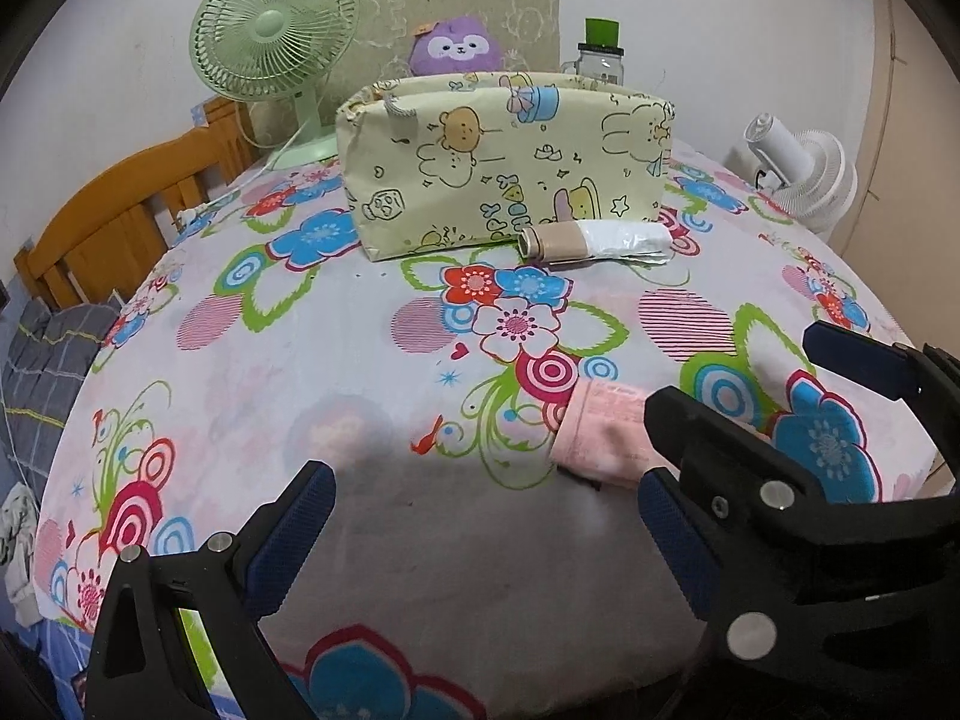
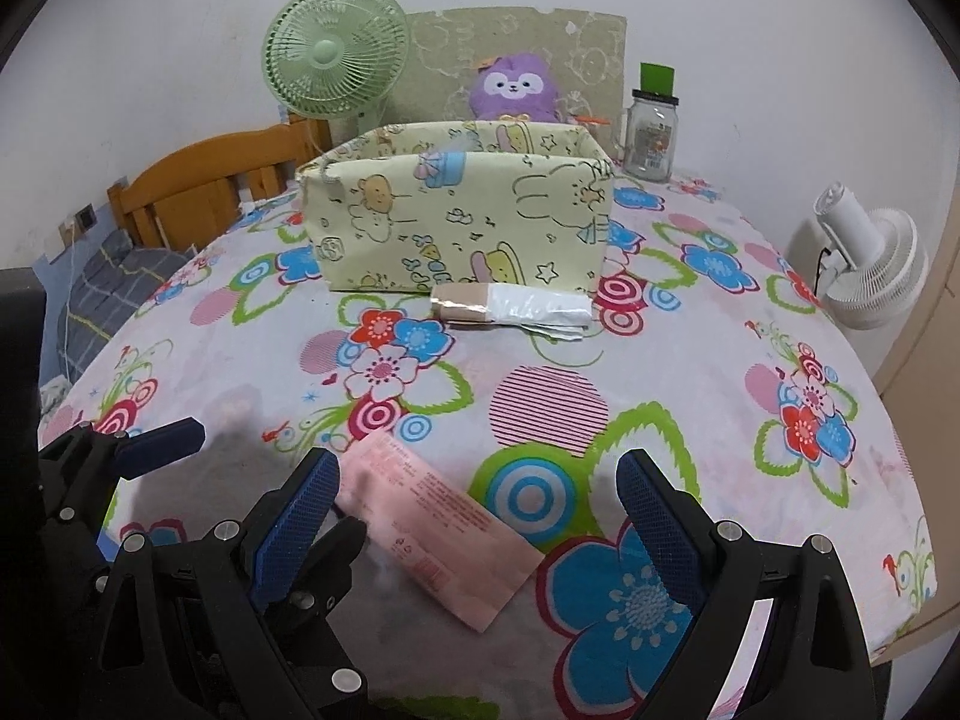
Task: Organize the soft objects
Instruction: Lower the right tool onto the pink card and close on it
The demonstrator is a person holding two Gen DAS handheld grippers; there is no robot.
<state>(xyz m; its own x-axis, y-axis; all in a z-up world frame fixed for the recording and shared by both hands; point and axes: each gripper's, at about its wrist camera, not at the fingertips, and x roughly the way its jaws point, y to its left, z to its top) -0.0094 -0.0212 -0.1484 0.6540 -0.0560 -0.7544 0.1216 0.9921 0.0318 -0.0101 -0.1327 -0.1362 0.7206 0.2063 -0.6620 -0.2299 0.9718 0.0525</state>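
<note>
Jaws on the left gripper [image 1: 480, 528] stand wide open w/ nothing between them, only bare floral table [image 1: 372, 540] under the gap. Pink packet [image 1: 600, 438] lies just right of & a bit ahead of the left gripper's right-hand jaw, partly hidden behind the right gripper's black frame in that view.

Right gripper [image 2: 474, 510] jaws also spread wide, holding nothing. From the right wrist view the pink packet [image 2: 438, 516] sits flat on the table, lying diagonally, near-left end tucked by the left-hand jaw, far corner reaching toward mid-gap. So it's inside the opening but biased left, not centred. Can't tell if the pad touches it.

Handling, as a guess: packet looks light, soft, thin, prob. tissues or wipes in a slick film wrap. Should squash under pressure and could slip. Best hold looks to be across the short width near the middle, jaws straddling both long edges; a flat thing like this may need a low approach to get a pad under an edge.

Further ahead of both jaws, well apart: rolled bags [image 2: 516, 309] just in front of the cartoon fabric bin [image 2: 462, 222], likely the drop spot.
</note>
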